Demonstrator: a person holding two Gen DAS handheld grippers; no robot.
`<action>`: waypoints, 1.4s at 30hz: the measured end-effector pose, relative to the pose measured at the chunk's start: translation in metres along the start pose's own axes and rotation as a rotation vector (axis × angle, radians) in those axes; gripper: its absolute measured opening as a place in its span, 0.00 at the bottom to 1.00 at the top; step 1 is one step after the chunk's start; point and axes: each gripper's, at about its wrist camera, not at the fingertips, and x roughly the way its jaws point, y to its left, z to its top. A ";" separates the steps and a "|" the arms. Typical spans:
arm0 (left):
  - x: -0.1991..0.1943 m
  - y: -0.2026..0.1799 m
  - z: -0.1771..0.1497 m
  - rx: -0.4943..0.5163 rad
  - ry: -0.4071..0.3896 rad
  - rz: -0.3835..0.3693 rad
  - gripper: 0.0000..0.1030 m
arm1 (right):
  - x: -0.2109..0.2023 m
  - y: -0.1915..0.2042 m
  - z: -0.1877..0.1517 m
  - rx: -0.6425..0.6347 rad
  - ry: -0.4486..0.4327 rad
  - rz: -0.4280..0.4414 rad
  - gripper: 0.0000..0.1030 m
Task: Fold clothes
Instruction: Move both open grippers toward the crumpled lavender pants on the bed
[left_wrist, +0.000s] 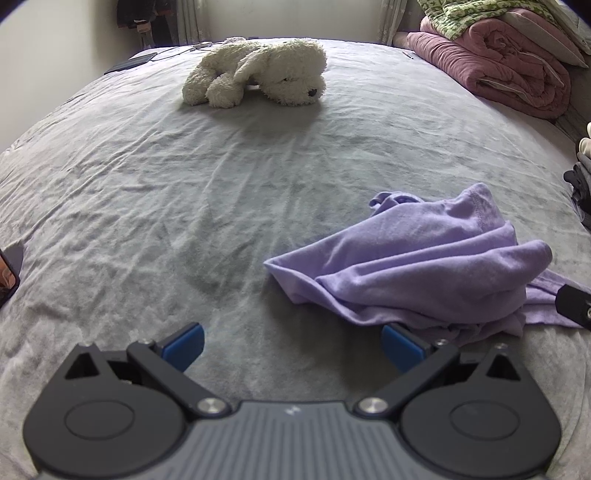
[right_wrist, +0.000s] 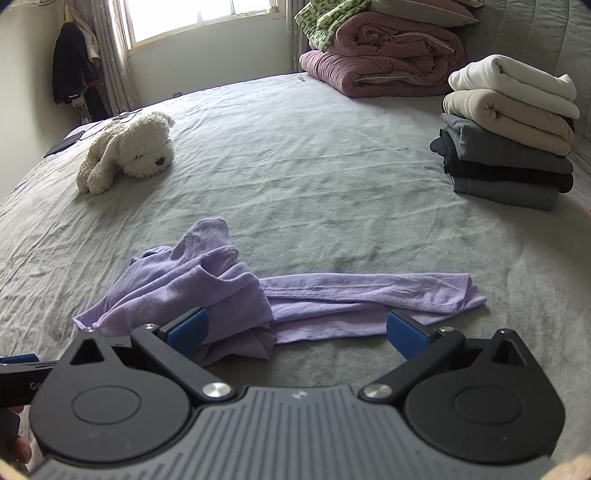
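One lilac garment (right_wrist: 229, 295) lies crumpled on the bed (right_wrist: 314, 166), near the front edge, with a single long sleeve stretched flat to the right. One white plush dog (right_wrist: 129, 149) lies far off on the left of the bed. One stack of folded clothes (right_wrist: 509, 129) stands at the far right; six pieces can be counted in it, white and beige on top, greys and black below. One rolled pink quilt (right_wrist: 384, 55) sits at the far end, with a green-and-white patterned blanket (right_wrist: 325, 20) on it.

The left gripper (left_wrist: 293, 345) hovers just left of the garment, its blue fingers (left_wrist: 184, 345) spread wide and holding nothing; its right finger sits at the cloth's near edge. The right gripper (right_wrist: 295, 332) is over the garment's near edge, fingers (right_wrist: 404, 334) also wide apart, nothing between them but cloth lying below.

The bed wears a wrinkled grey sheet. Beyond it are a bright window (right_wrist: 195, 14), pale curtains, and dark clothing (right_wrist: 72, 66) hanging in the far left corner.
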 end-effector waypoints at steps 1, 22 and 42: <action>0.000 0.000 0.000 0.000 0.000 0.000 0.99 | 0.000 0.000 0.000 -0.003 0.000 -0.001 1.00; 0.026 0.007 0.012 0.010 0.046 0.031 0.99 | 0.038 -0.015 0.008 0.029 0.087 -0.017 1.00; 0.044 0.005 0.008 0.053 0.048 0.030 1.00 | 0.075 -0.019 0.001 -0.002 0.162 -0.036 1.00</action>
